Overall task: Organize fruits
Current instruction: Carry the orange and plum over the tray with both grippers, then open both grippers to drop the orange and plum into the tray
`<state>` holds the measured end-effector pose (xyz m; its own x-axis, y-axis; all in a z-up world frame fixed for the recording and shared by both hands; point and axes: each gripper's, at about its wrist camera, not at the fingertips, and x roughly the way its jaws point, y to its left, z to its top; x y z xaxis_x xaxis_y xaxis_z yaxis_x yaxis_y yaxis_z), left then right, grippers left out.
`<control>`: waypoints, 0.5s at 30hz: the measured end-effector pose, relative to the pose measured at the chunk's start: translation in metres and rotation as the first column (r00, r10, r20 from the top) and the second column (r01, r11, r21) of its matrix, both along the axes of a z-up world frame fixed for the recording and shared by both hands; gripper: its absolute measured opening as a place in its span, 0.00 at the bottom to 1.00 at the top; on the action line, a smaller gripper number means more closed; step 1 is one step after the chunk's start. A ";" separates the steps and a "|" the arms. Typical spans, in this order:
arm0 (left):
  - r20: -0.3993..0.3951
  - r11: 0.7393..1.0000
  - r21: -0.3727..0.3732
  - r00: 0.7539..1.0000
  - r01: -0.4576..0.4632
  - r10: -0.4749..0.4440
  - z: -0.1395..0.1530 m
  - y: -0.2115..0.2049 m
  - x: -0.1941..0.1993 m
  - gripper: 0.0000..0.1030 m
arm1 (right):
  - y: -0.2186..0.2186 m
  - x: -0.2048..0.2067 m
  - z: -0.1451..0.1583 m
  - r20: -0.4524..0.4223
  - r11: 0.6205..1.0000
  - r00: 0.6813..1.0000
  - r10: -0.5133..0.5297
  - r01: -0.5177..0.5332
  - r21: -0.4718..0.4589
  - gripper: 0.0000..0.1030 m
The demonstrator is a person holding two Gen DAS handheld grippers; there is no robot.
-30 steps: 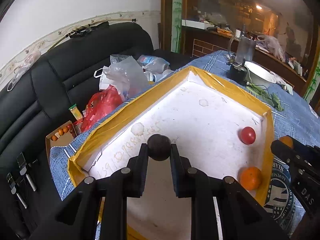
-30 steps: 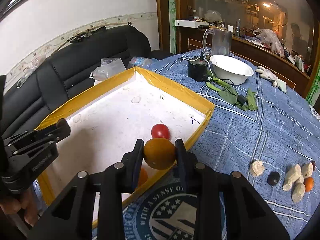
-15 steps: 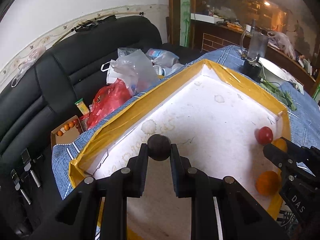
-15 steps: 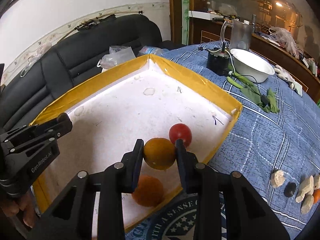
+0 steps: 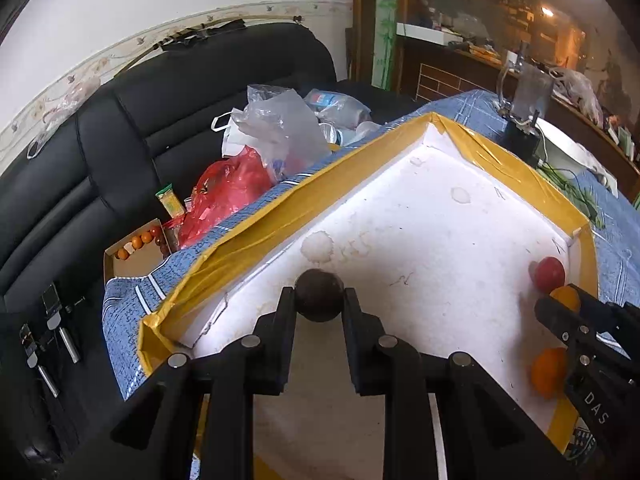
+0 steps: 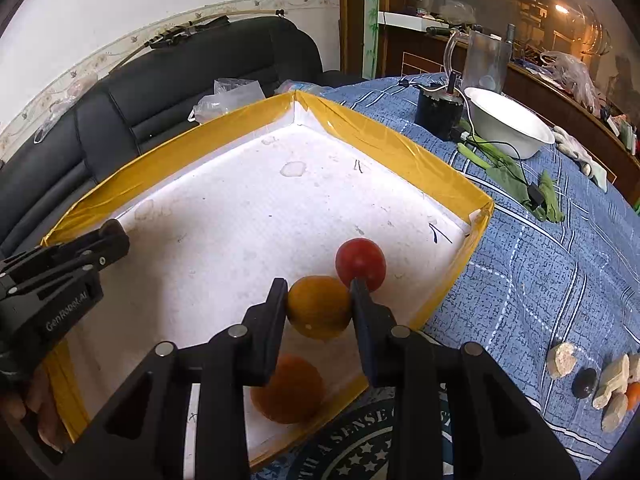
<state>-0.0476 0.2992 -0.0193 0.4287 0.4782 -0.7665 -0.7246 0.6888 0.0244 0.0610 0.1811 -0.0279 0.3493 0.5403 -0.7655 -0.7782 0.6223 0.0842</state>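
Observation:
My left gripper (image 5: 319, 300) is shut on a dark round fruit (image 5: 319, 294), held over the near left part of a white foam tray with a yellow taped rim (image 5: 256, 236). My right gripper (image 6: 320, 294) is shut on an orange fruit (image 6: 319, 307) above the tray's near right corner (image 6: 460, 264). A red fruit (image 6: 361, 263) and another orange fruit (image 6: 288, 390) lie in the tray below it. In the left wrist view the red fruit (image 5: 547, 273), the lying orange (image 5: 547, 372) and the right gripper (image 5: 568, 308) show at the right.
A black sofa (image 5: 120, 140) with plastic bags (image 5: 256, 160) and a small box of fruits (image 5: 136, 244) is left of the table. On the blue cloth stand a white bowl (image 6: 508, 126), a dark jar (image 6: 436, 114), green scraps (image 6: 512, 180) and several small bits (image 6: 588, 376).
Both grippers moved forward over the tray with their fruits. The right gripper now hangs over the tray's inside, near the red fruit, instead of over the rim.

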 end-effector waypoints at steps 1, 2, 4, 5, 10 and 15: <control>0.001 1.000 -0.002 1.000 -0.003 0.003 0.000 0.001 -0.001 0.22 | 0.000 0.000 0.000 0.000 1.000 1.000 0.000 0.000 -0.003 0.34; 0.001 1.000 -0.006 1.000 -0.008 0.008 -0.001 0.002 -0.001 0.23 | 0.001 0.000 0.000 0.004 1.000 1.000 -0.001 0.001 -0.008 0.34; 0.005 0.999 -0.023 1.000 -0.024 0.024 -0.001 0.005 -0.004 0.24 | 0.000 -0.001 -0.001 0.008 1.000 1.000 0.000 0.000 -0.014 0.34; 0.004 0.999 -0.028 0.999 -0.033 0.033 -0.001 0.006 -0.005 0.29 | 0.000 -0.001 -0.001 0.007 1.000 1.000 0.000 0.000 -0.014 0.34; 0.046 0.998 -0.024 0.997 -0.058 0.059 0.006 0.005 -0.014 0.70 | -0.004 -0.003 0.004 0.026 1.000 1.000 -0.007 0.008 -0.011 0.54; 0.073 0.997 -0.036 0.994 -0.073 0.076 0.011 0.006 -0.021 0.70 | -0.013 -0.005 0.012 0.045 1.000 0.999 -0.025 0.025 0.012 0.65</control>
<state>-0.0689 0.3052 -0.0079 0.4493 0.4856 -0.7499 -0.7729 0.6323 -0.0536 0.0562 0.1681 -0.0157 0.3966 0.5396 -0.7427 -0.7656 0.6408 0.0566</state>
